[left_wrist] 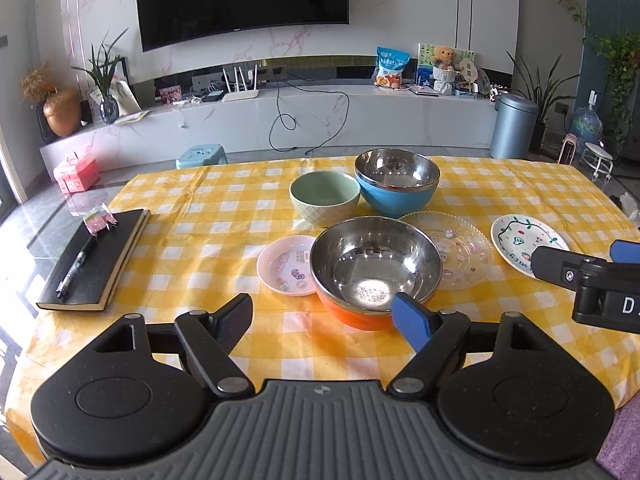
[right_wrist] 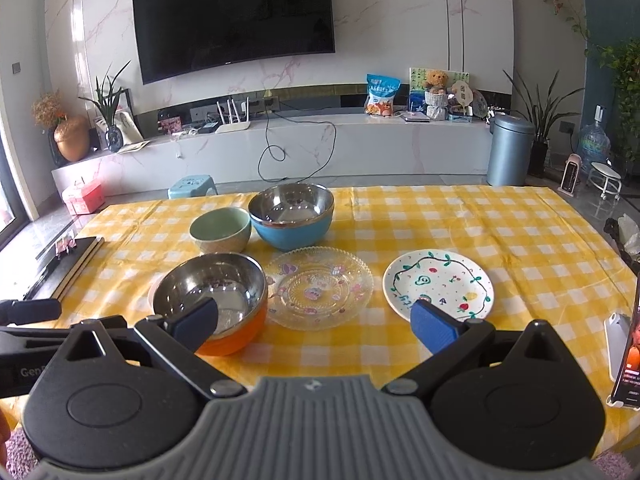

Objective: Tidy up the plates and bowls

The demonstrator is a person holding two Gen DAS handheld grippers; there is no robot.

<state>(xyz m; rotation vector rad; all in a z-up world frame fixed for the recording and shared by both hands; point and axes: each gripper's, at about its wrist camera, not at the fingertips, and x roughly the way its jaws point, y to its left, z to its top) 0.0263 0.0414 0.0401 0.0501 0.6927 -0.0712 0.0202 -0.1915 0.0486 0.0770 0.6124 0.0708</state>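
**Approach to the near steel bowl, both jaws wide**

Left hand-held gripper (left_wrist: pixel 323 317) spread wide, nothing between the pads, hovering low in front of the orange-shelled stainless steel bowl (left_wrist: pixel 374 270) on the yellow checked counter (left_wrist: pixel 192 248). Right hand-held gripper (right_wrist: pixel 316 322) likewise open and empty, aimed between that bowl and the white painted ceramic plate (right_wrist: pixel 438 282).

Laid out beyond: small pink saucer (left_wrist: pixel 285 266) touching or partly under the orange bowl's left side, clear patterned glass plate (left_wrist: pixel 460 250) just to its right, pale green ceramic bowl (left_wrist: pixel 325 198) and blue-shelled steel bowl (left_wrist: pixel 396 182) behind, side by side.

Probably a first pick. Best taken by the rim: one pad inside, one outside the wall, squeezed firmly since polished steel slips. Lift straight up to spare the saucer. Nest bowls large under small; stack plates flat, glass one handled gently.
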